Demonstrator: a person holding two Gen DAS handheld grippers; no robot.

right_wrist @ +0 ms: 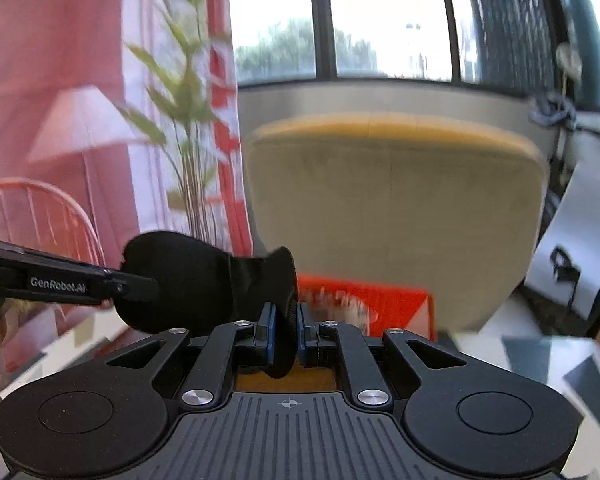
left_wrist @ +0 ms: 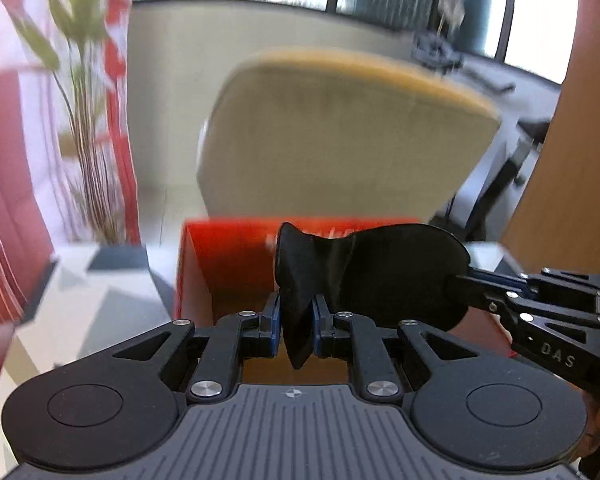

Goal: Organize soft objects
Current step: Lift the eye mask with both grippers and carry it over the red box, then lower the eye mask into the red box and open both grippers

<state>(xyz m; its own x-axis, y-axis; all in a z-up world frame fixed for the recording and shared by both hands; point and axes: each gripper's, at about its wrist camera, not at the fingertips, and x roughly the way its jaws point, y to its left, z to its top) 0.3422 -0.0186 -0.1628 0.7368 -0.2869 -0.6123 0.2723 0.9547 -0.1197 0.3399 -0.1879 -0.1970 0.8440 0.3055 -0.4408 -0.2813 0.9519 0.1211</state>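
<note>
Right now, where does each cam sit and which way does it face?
Left wrist: sits on the left gripper, faces the beige padded chair; right gripper enters from the right.
Right wrist: sits on the right gripper, faces the same chair; left gripper enters from the left.
Shared: soft black fabric piece, red cardboard box.

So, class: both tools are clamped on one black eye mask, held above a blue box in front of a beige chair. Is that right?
Not quite: the box is red-orange, not blue, as the left wrist view shows. The left tool and right tool both clamp the black eye mask before the beige chair.
</note>
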